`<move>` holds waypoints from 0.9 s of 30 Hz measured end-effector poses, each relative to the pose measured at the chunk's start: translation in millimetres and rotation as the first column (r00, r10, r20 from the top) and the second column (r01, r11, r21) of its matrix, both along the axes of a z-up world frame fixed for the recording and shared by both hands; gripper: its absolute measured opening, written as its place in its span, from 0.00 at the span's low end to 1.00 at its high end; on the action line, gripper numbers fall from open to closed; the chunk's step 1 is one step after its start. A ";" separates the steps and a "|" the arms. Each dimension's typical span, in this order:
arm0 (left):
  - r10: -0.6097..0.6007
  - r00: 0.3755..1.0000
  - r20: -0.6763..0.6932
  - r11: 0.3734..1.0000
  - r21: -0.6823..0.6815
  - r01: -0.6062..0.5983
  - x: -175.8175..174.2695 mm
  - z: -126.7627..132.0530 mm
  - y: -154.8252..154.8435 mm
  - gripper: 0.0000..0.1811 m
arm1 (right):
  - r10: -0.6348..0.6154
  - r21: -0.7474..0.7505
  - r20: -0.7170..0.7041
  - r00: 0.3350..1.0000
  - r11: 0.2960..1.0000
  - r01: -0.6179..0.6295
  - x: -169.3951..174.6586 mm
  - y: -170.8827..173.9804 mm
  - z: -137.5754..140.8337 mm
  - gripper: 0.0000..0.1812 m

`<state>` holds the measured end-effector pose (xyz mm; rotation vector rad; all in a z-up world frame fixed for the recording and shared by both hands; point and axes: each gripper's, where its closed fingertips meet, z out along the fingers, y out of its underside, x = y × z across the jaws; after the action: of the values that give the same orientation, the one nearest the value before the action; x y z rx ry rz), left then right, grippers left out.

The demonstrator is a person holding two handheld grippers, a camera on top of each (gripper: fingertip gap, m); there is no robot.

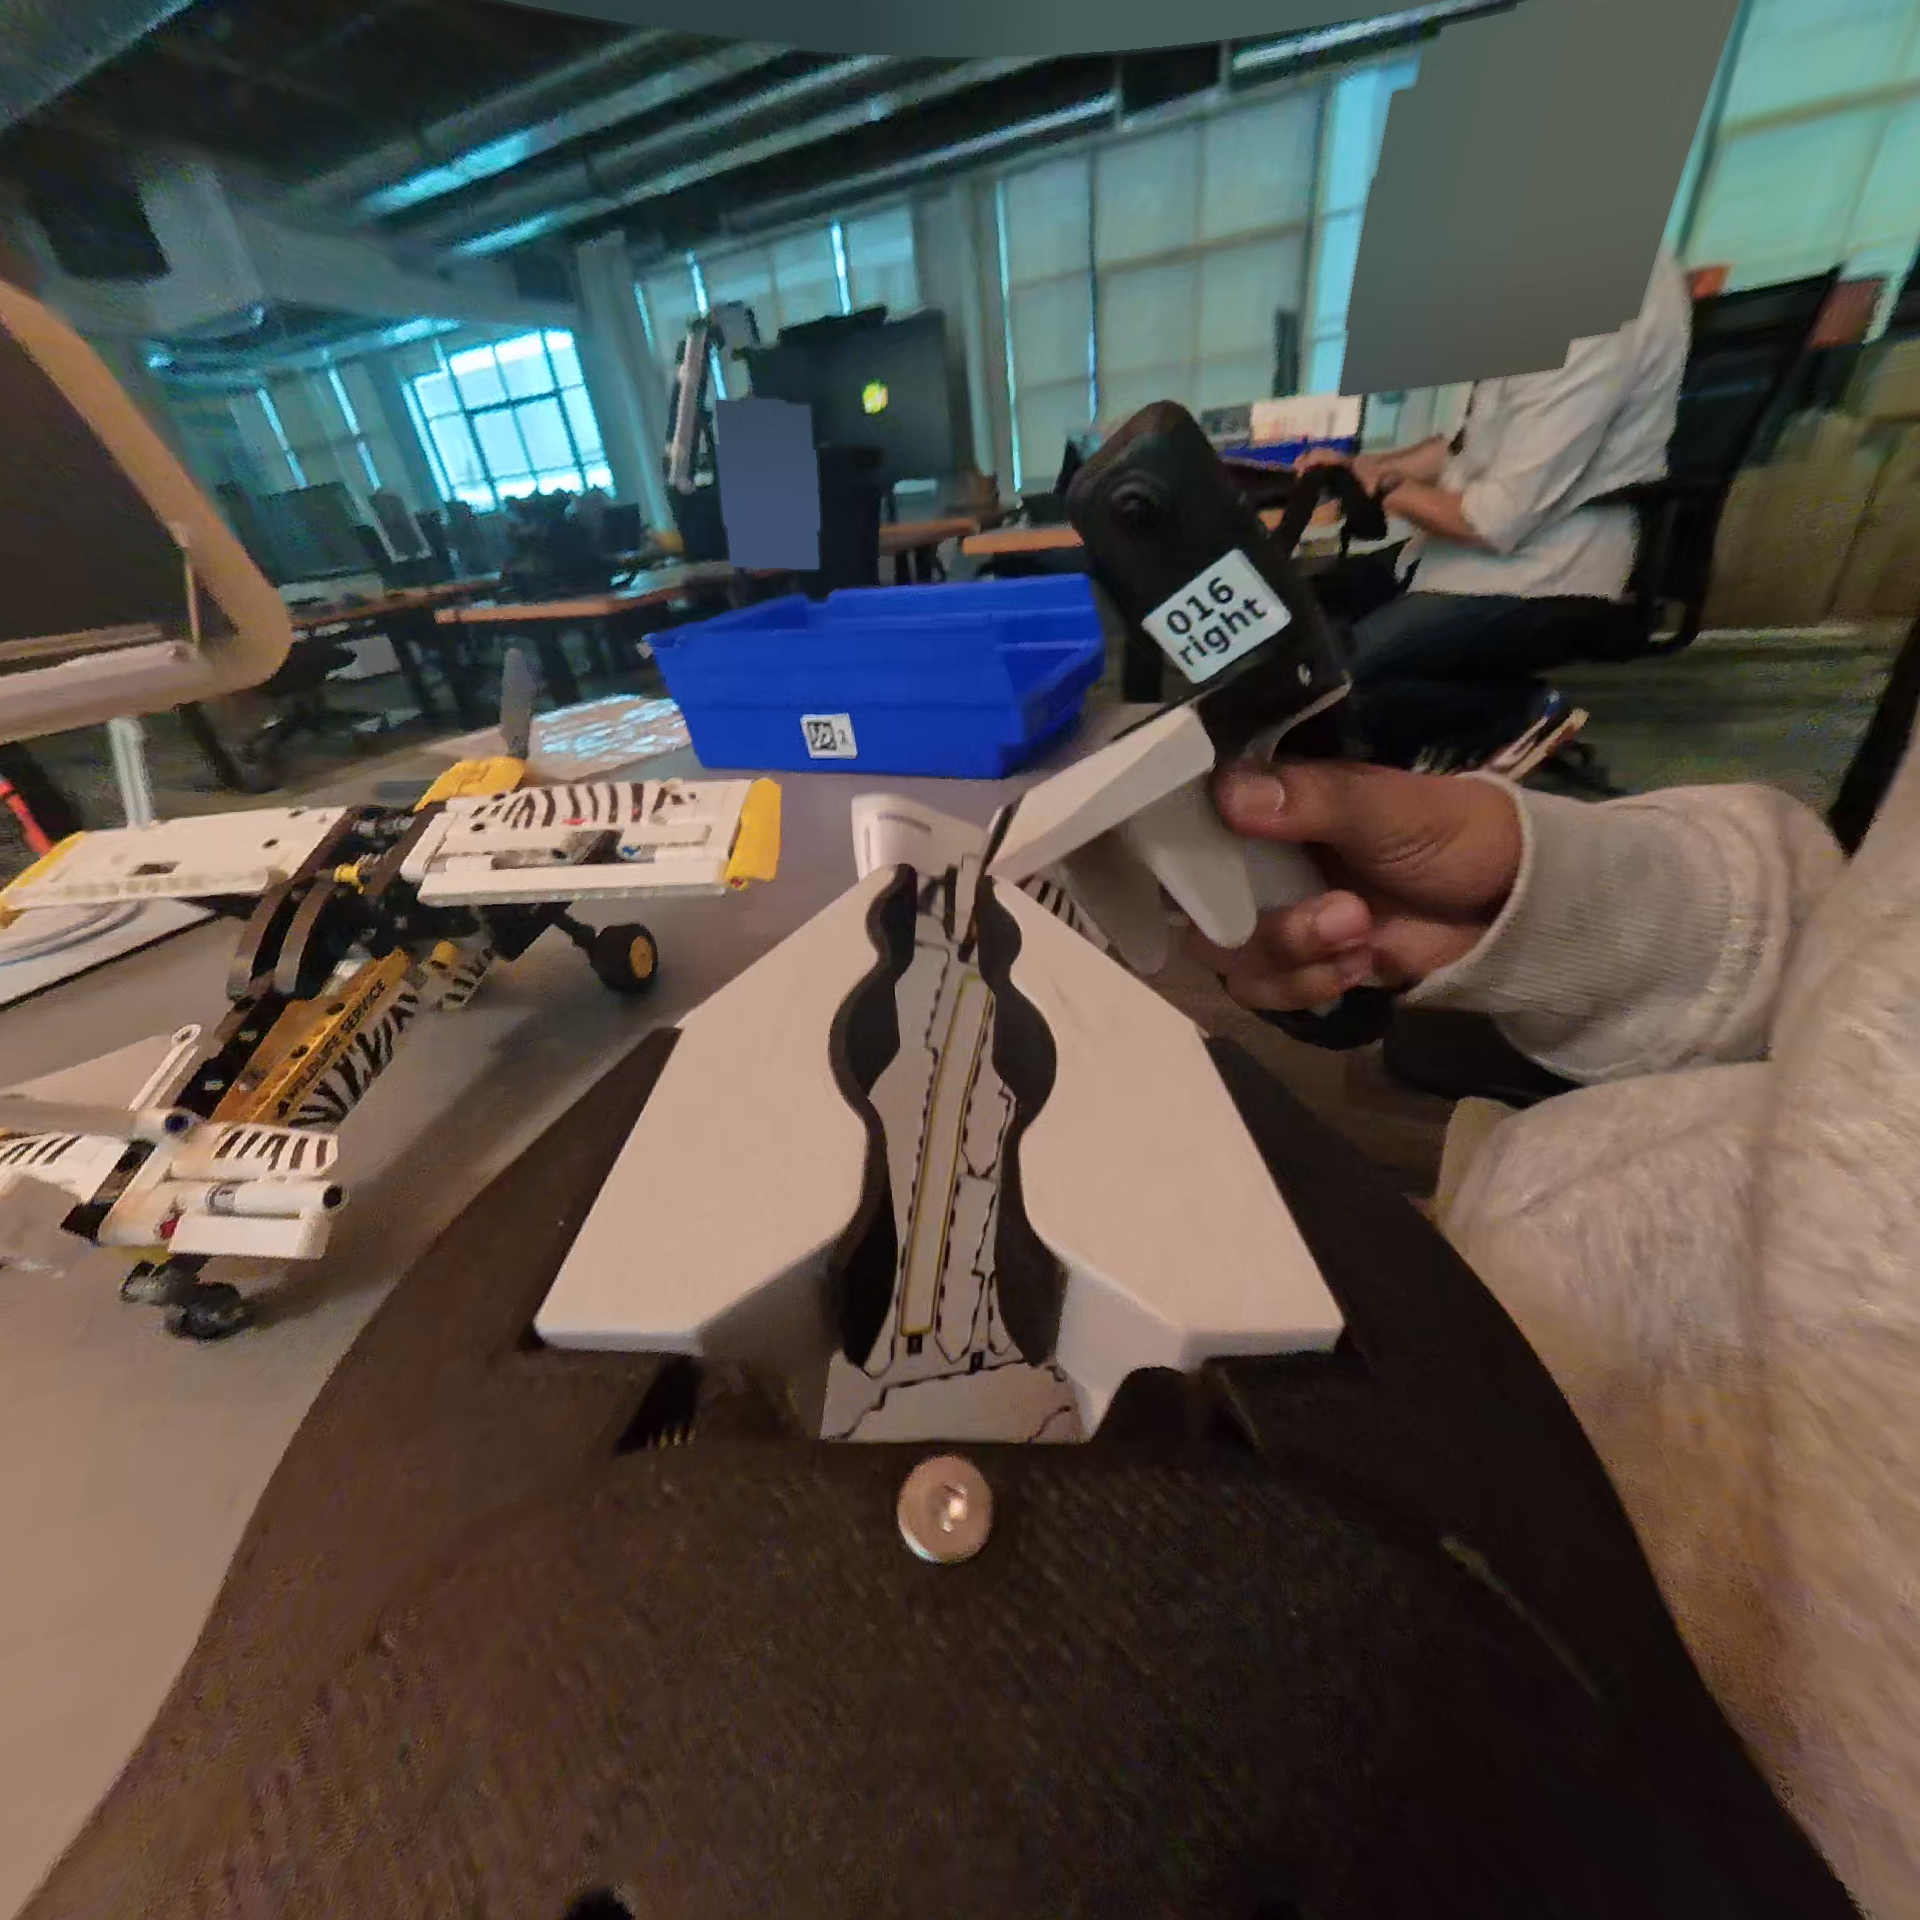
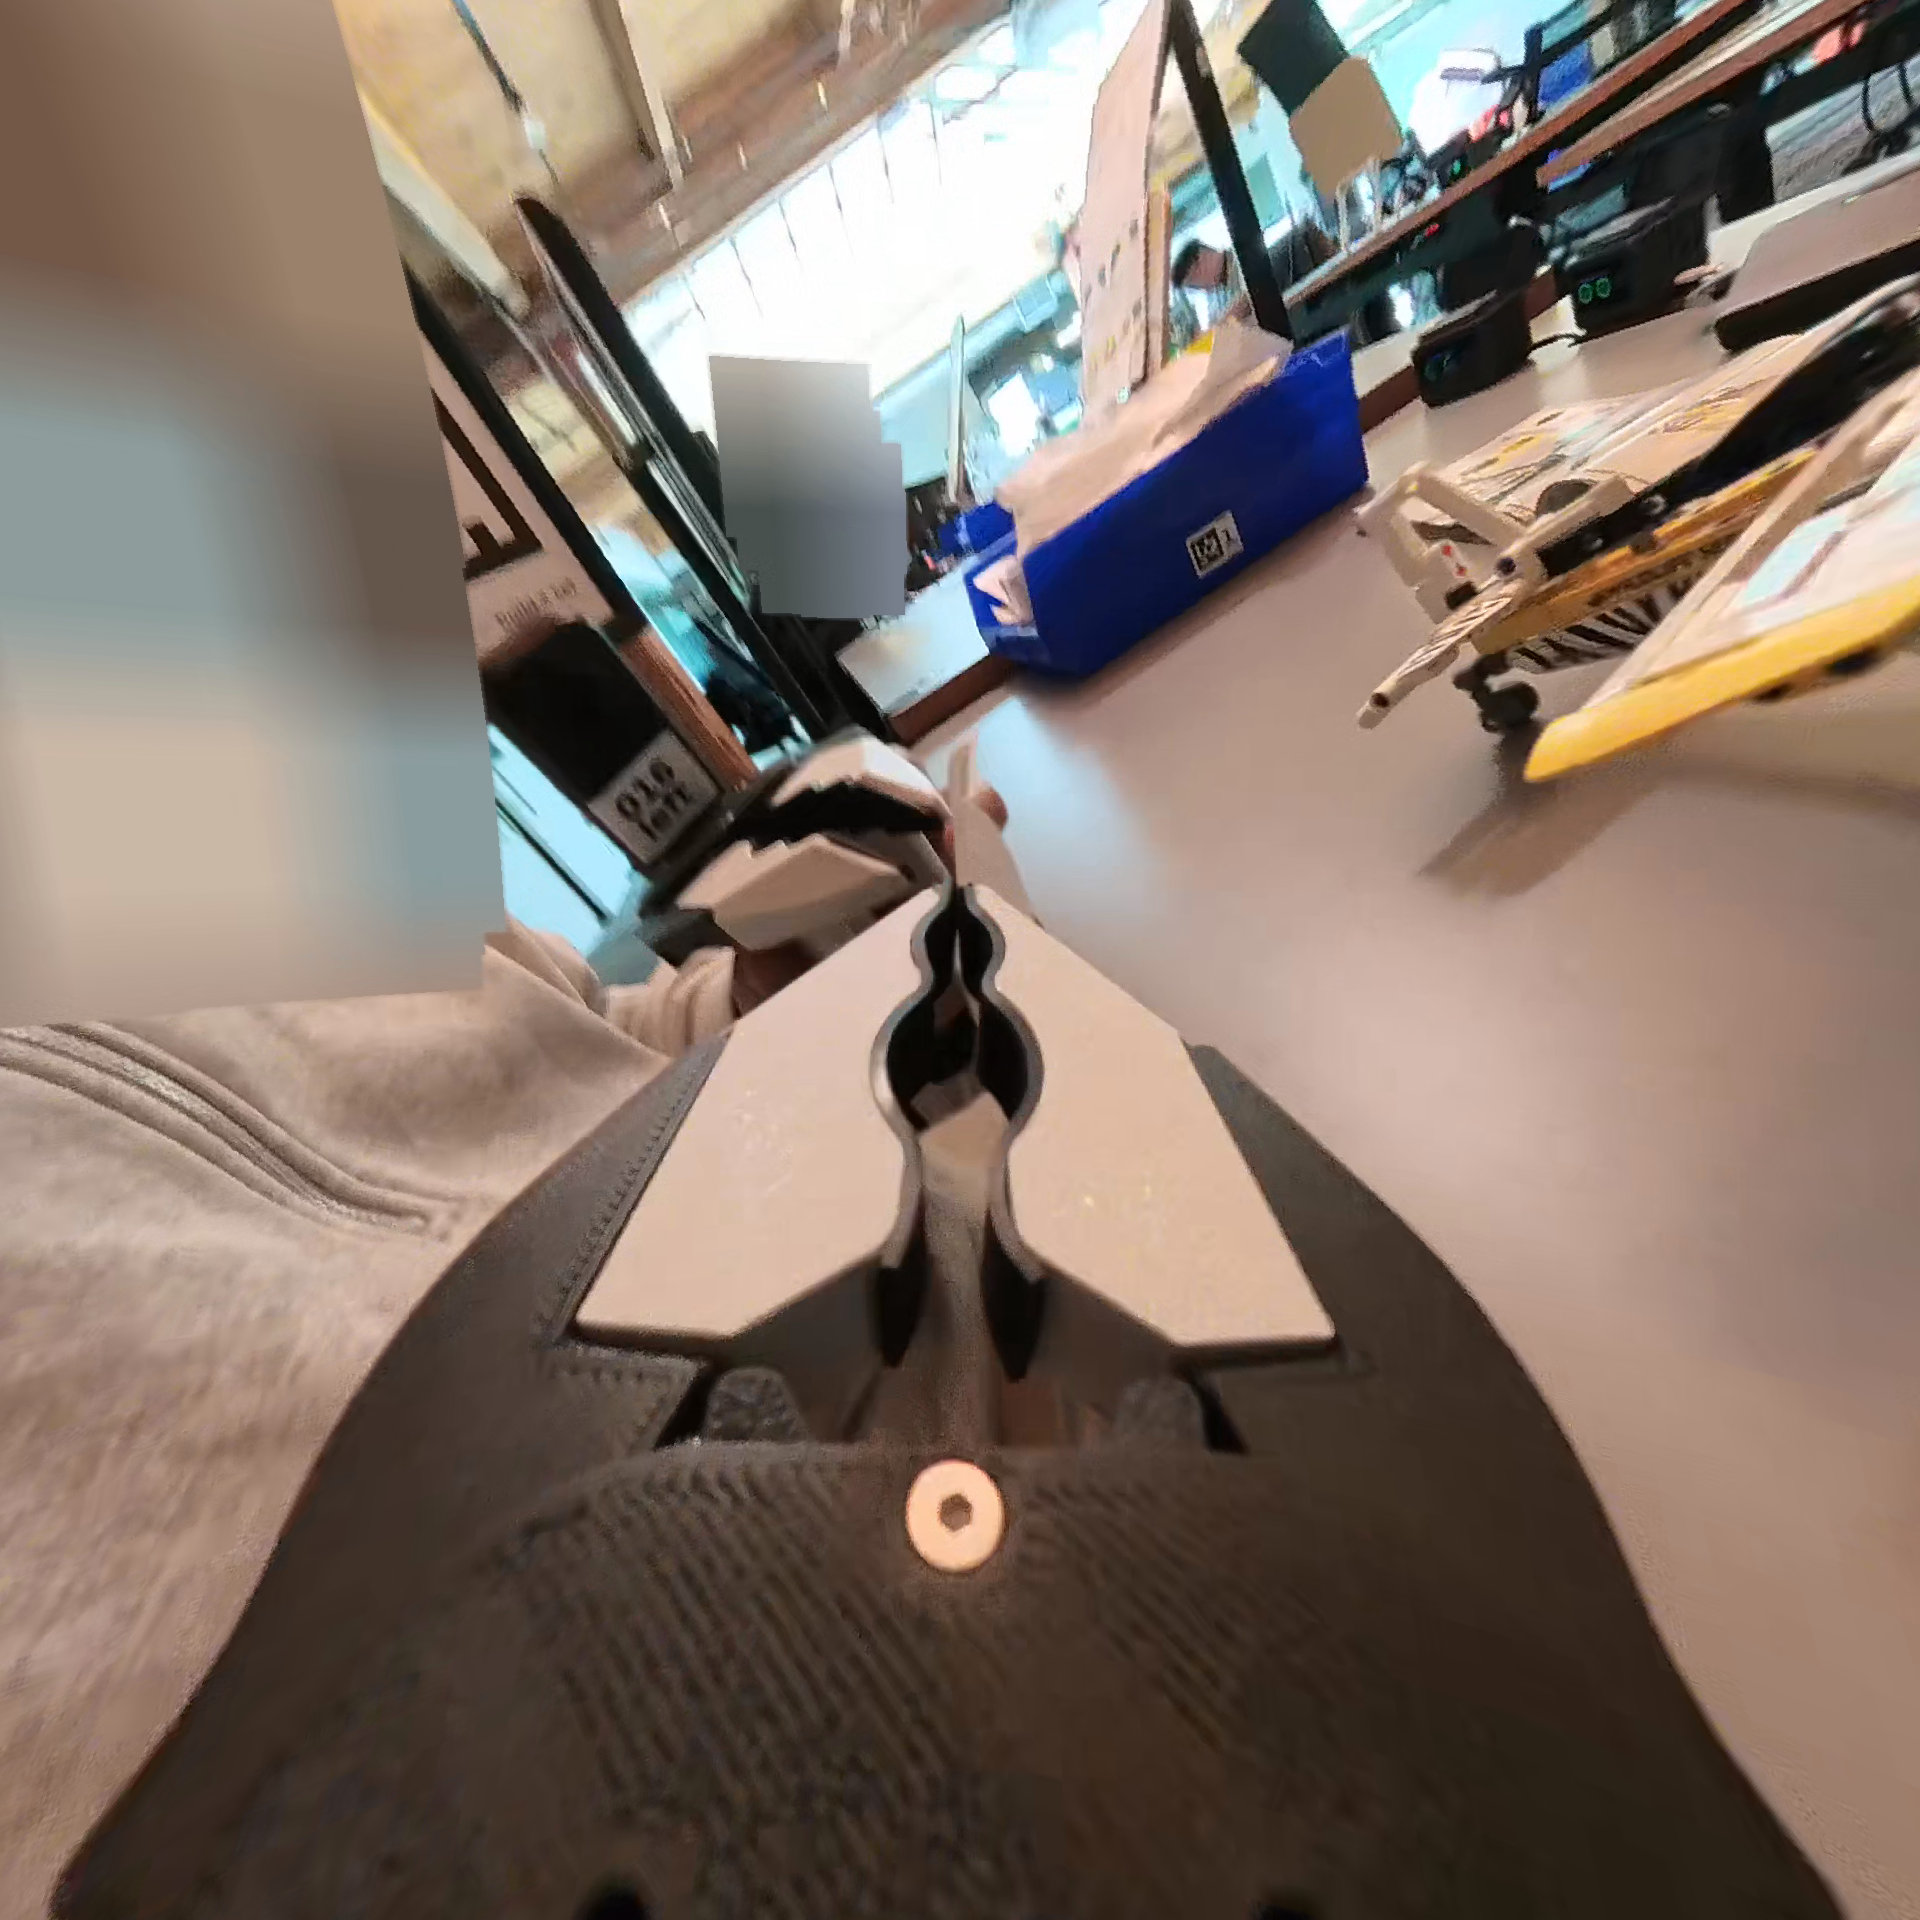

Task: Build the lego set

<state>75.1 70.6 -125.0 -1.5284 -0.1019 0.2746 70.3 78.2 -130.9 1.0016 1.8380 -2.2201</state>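
Note:
My left gripper [image 1: 951, 883] is shut on a flat sticker sheet [image 1: 940, 1195], pale with black outlines and one long yellow-edged shape, which lies lengthwise between the fingers. My right gripper [image 2: 961, 899], held by a hand in a grey sleeve, meets the sheet's far end tip to tip [image 1: 977, 847]. Its jaws are closed on a thin pale edge there. The left gripper also shows in the right wrist view [image 2: 842, 826]. The lego plane [image 1: 343, 966], white and yellow with zebra stripes, stands on the grey table [image 1: 665, 966] to the left, apart from both grippers.
A blue bin [image 1: 883, 675] stands at the table's far side. The plane [image 2: 1662, 561] sits partly on an open instruction booklet [image 2: 1558, 436]. A person sits at a desk behind [image 1: 1538, 488]. A monitor's edge [image 1: 125, 582] stands at the far left. The lego plane [image 1: 343, 966] is about 20 cm from both grippers' fingertips.

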 end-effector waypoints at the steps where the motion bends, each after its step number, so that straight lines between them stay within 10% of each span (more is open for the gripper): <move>1: 0.015 1.000 -0.001 1.000 -0.009 -0.015 -2.2 -2.2 0.2 0.04 | 0.002 -0.044 0.013 1.000 0.999 -0.001 -1.1 0.1 2.4 0.00; 27: 0.087 0.995 0.045 0.996 0.005 -0.087 -13.7 -5.7 -0.9 0.15 | 0.052 -0.155 0.061 0.997 0.987 -0.042 -1.9 -8.6 1.3 0.00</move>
<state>61.5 69.7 -130.7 -1.5258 -0.2049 0.3094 68.5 69.5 -129.7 0.9790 1.6185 -2.2346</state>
